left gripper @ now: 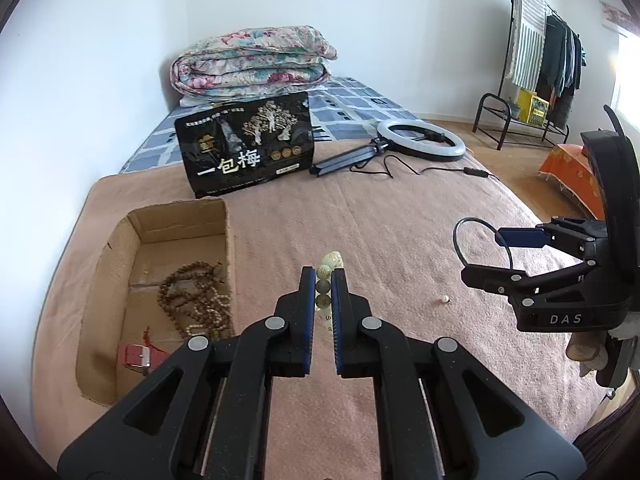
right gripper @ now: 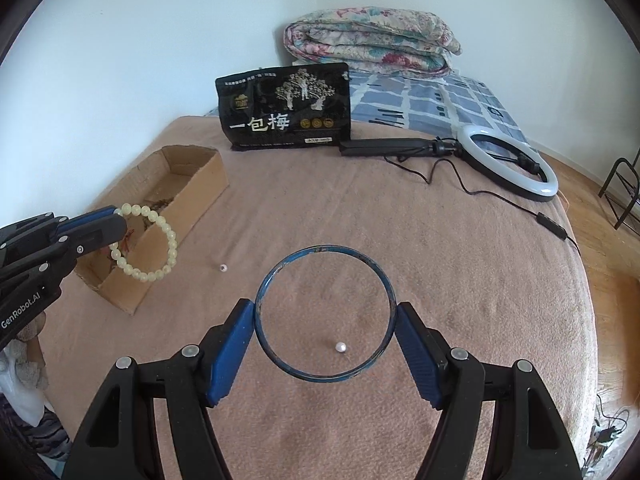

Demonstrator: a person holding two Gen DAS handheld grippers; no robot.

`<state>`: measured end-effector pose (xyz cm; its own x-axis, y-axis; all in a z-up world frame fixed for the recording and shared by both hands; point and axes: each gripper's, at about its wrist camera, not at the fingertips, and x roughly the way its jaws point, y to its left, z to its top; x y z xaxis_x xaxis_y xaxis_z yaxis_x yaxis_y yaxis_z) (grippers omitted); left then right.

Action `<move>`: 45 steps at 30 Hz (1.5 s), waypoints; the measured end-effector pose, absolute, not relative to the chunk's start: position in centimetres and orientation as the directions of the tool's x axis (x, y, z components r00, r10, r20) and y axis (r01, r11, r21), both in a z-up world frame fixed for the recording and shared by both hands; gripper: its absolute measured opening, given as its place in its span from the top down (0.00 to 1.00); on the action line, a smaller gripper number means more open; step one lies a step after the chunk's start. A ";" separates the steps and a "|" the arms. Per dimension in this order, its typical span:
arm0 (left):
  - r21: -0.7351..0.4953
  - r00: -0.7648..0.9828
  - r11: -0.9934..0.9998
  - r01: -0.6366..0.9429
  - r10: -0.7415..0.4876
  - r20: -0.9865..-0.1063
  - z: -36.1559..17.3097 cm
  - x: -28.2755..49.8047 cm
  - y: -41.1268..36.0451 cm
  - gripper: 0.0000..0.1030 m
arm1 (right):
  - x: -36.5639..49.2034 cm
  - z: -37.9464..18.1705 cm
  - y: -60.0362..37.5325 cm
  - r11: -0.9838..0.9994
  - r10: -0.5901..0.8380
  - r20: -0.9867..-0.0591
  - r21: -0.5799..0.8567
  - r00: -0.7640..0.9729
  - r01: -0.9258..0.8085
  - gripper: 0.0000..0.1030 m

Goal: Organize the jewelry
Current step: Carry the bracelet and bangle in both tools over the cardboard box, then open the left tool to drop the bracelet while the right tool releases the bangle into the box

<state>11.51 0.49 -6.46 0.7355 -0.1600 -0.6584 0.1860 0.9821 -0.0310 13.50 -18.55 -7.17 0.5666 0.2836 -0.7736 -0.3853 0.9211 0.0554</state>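
My left gripper [left gripper: 323, 280] is shut on a pale green bead bracelet [left gripper: 325, 276] and holds it above the pink blanket, just right of the cardboard box [left gripper: 182, 218]. From the right wrist view the bracelet [right gripper: 170, 240] hangs from the left gripper [right gripper: 116, 220] in front of the box [right gripper: 200, 184]. The box holds brown bead strands [left gripper: 192, 300] and a red watch strap [left gripper: 140, 356]. My right gripper [right gripper: 325, 316] is shut on a blue metal bangle [right gripper: 320, 250], held flat above the blanket; it also shows in the left wrist view [left gripper: 460, 240]. Two loose pearls [right gripper: 340, 347] [right gripper: 223, 267] lie on the blanket.
A black snack bag [left gripper: 246, 148] stands behind the box. A ring light with tripod and cable [left gripper: 420, 138] lies at the back right. A folded floral quilt [left gripper: 252, 62] sits at the bed's head. A clothes rack [left gripper: 548, 60] stands beyond the bed.
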 end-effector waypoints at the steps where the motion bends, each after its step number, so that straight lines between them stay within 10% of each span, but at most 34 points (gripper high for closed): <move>1: -0.030 0.741 0.984 0.175 -0.152 -0.654 -6.1 11.4 1.2 0.95 | 13.4 -7.0 -18.1 0.919 0.291 -0.771 0.060 0.567 -0.390 0.29; 38: -0.110 0.758 0.992 -0.065 -0.023 -0.652 -7.2 17.3 18.4 0.95 | 14.4 -8.6 1.8 0.792 0.467 -0.768 0.141 0.439 -0.594 0.28; 45: -0.115 0.750 0.989 -0.092 -0.007 -0.661 -7.4 17.2 19.2 0.81 | 14.4 -8.2 2.4 0.785 0.477 -0.743 0.120 0.470 -0.607 0.00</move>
